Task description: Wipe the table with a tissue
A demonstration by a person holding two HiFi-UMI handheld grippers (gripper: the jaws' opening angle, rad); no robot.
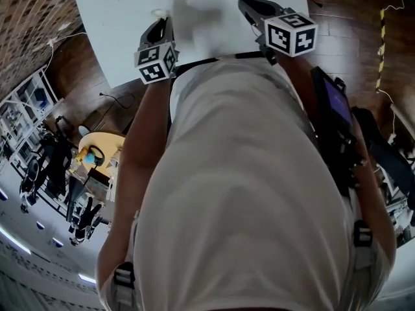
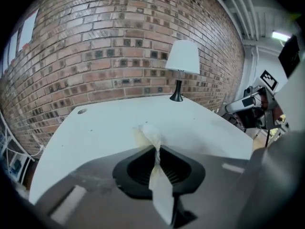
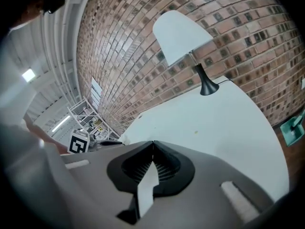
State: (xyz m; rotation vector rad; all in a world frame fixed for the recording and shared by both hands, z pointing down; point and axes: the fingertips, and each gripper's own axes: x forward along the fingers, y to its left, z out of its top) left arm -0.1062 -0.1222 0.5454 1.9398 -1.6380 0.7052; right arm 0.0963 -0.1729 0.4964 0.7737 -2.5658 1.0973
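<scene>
While pinched in left hand-held gripper (image 2: 155, 149), tissue (image 2: 150, 135) over table (image 2: 95, 128)

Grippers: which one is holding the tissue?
The left gripper: a twisted white tissue sticks out between its jaws. The right gripper is shut on nothing.
</scene>
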